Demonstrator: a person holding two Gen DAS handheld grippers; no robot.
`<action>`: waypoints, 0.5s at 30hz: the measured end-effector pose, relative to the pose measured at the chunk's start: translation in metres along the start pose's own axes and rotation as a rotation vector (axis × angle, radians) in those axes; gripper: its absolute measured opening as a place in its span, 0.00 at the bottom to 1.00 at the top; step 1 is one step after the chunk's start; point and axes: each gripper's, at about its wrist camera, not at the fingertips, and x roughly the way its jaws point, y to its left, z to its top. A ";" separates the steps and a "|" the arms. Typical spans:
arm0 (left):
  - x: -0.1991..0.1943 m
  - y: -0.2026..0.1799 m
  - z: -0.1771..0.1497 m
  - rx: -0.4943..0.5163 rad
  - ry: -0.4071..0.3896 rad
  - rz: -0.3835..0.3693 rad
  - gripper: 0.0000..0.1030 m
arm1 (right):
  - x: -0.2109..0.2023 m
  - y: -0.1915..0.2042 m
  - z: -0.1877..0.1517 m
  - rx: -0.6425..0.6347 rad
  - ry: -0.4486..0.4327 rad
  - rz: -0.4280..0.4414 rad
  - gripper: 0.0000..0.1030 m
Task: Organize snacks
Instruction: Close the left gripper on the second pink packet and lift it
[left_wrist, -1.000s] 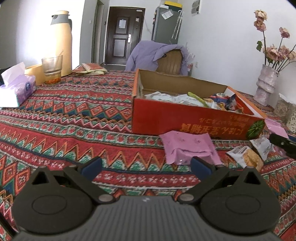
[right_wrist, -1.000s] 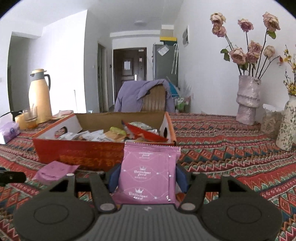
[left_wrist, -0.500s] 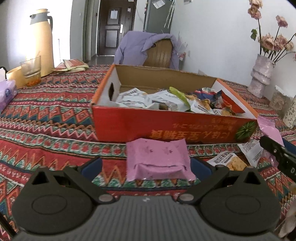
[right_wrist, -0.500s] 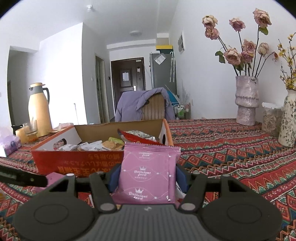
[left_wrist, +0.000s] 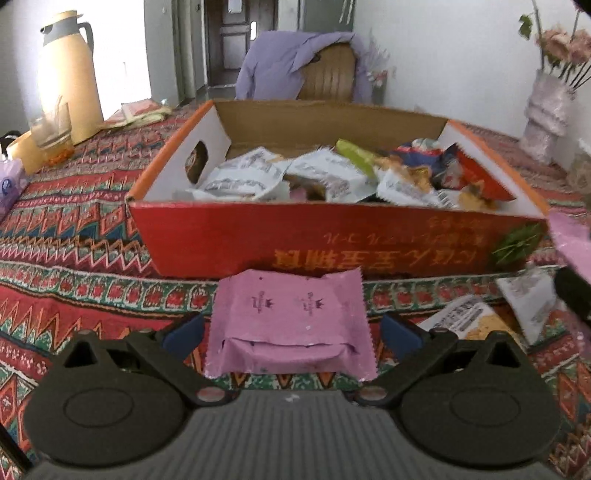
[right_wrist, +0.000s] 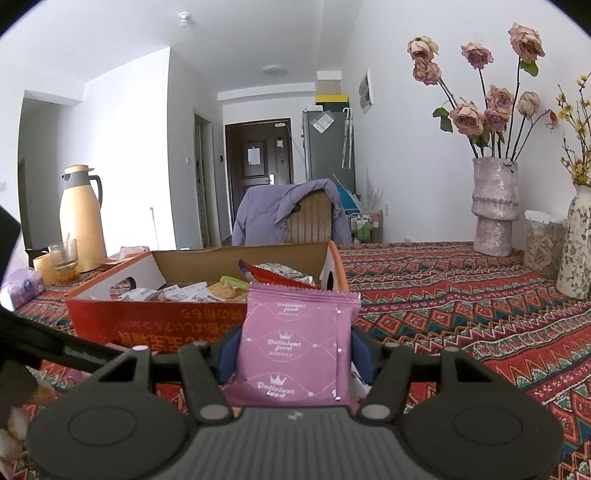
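A red cardboard box (left_wrist: 332, 240) holding several snack packets stands on the patterned table; it also shows in the right wrist view (right_wrist: 155, 321). A pink snack packet (left_wrist: 291, 321) lies flat on the cloth in front of the box, between the fingers of my open left gripper (left_wrist: 291, 334), not gripped. My right gripper (right_wrist: 295, 350) is shut on another pink snack packet (right_wrist: 295, 347), held upright above the table in front of the box's right end. Two white snack packets (left_wrist: 480, 314) lie to the right of the lying pink one.
A yellow thermos (left_wrist: 68, 74), a glass (left_wrist: 50, 133) and a tissue pack (right_wrist: 22, 291) stand at the far left. Flower vases (right_wrist: 495, 206) and a jar (right_wrist: 543, 243) stand at the right. A chair with a purple jacket (right_wrist: 288, 214) is behind the table.
My left gripper has moved right and forward until the lying pink packet sits between its open fingers. My right gripper has risen a little with its packet.
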 end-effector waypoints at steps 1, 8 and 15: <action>0.003 0.001 0.000 -0.007 0.013 0.010 1.00 | 0.000 0.000 0.000 0.001 0.000 0.001 0.59; 0.008 0.003 -0.002 -0.019 0.028 0.036 1.00 | 0.000 0.001 0.000 -0.002 0.001 0.004 0.59; 0.006 -0.003 -0.002 0.027 0.032 0.005 0.93 | 0.000 0.001 0.000 -0.014 -0.003 0.005 0.59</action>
